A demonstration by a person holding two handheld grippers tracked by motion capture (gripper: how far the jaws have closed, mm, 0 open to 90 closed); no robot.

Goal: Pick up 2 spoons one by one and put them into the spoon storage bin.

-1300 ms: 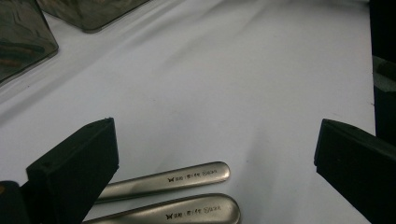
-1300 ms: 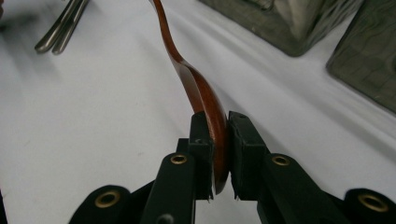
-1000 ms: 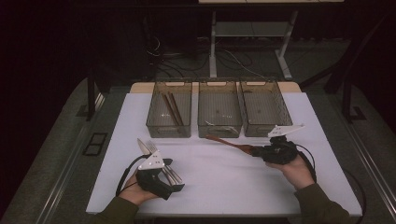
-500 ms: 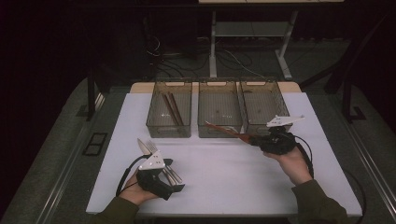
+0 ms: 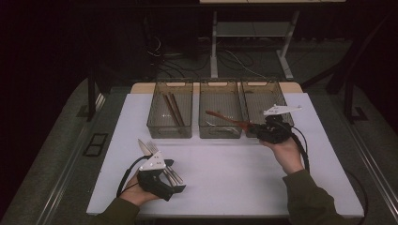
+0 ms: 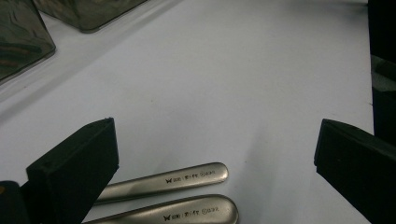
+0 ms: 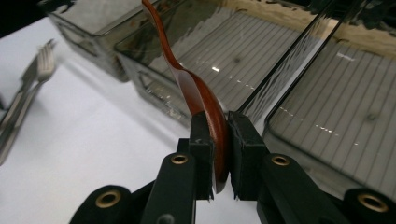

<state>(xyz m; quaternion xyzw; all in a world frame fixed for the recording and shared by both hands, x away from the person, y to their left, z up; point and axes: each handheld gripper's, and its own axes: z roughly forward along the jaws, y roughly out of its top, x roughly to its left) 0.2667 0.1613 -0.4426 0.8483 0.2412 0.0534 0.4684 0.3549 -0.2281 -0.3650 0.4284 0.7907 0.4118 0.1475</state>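
Observation:
A reddish-brown wooden spoon [image 5: 224, 118] is clamped by its bowl in my right gripper [image 5: 254, 127], which is shut on it. Its handle reaches left over the middle clear bin [image 5: 205, 129]. In the right gripper view the spoon [image 7: 196, 91] rises from between the pads of my right gripper [image 7: 218, 135], with the bins right behind it. My left gripper [image 5: 174, 176] rests near the table's front left, open. In the left gripper view the left gripper [image 6: 215, 140] has two steel cutlery handles [image 6: 187, 179] lying between its wide jaws, untouched.
Three clear bins stand in a row at the back of the white mat [image 5: 234, 173]. The left bin [image 5: 155, 124] holds wooden chopsticks [image 5: 172, 108]. The right bin [image 5: 277, 91] is just behind my right gripper. A metal fork and knife [image 5: 149, 147] lie beside my left gripper.
My right gripper has lifted and moved toward the bins with the spoon, whose handle now hangs over the middle bin. The left gripper has stayed put.

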